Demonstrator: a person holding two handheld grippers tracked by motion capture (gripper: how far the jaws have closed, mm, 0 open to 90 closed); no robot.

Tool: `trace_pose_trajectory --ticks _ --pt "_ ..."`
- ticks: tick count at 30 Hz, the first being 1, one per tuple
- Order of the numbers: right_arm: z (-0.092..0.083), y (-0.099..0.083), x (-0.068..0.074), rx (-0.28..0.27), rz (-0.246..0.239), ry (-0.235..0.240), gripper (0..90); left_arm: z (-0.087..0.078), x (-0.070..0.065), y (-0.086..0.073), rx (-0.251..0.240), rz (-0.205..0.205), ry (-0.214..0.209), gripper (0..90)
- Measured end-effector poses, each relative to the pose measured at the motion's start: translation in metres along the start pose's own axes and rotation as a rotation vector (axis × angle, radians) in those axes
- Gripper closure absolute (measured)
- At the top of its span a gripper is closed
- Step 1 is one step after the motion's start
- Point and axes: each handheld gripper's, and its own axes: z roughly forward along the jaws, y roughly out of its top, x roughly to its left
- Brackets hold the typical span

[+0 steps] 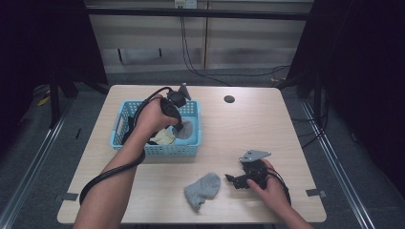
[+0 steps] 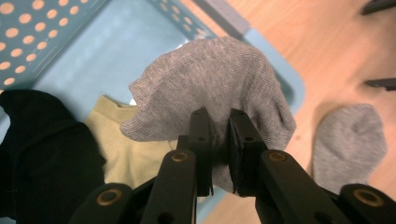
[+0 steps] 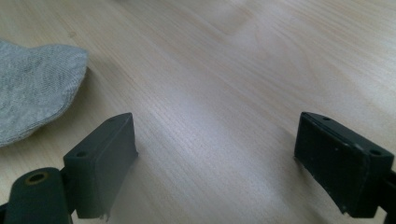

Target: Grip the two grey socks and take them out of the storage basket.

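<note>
My left gripper [image 1: 180, 128] [image 2: 219, 128] is shut on a grey sock [image 2: 215, 84] [image 1: 185, 129] and holds it just above the right part of the blue perforated basket [image 1: 125, 110] [image 2: 32, 28]. A second grey sock [image 1: 203, 190] [image 2: 350, 140] [image 3: 32, 88] lies crumpled on the wooden table near the front edge. My right gripper [image 1: 230, 180] [image 3: 215, 158] rests low on the table to the right of that sock, jaws wide apart with only bare wood between them.
Inside the basket lie a pale yellow sock [image 2: 126, 149] [image 1: 163, 137] and a black one [image 2: 42, 154] [image 1: 130, 129]. A round cable hole [image 1: 229, 99] sits in the table's far part. Dark curtains flank the table, with cables on the floor behind.
</note>
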Motion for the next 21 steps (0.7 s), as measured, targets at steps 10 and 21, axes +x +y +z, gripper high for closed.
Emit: trace_pose_trajectory --ticks 10,21 --pt "0.000 0.000 0.000 -0.001 0.000 0.000 12.1 -0.012 -0.022 -0.010 -0.006 0.067 -0.027 81.1" --pt "0.000 0.000 0.000 -0.001 0.000 0.000 12.1 -0.014 -0.054 -0.028 -0.025 0.135 -0.047 81.0"
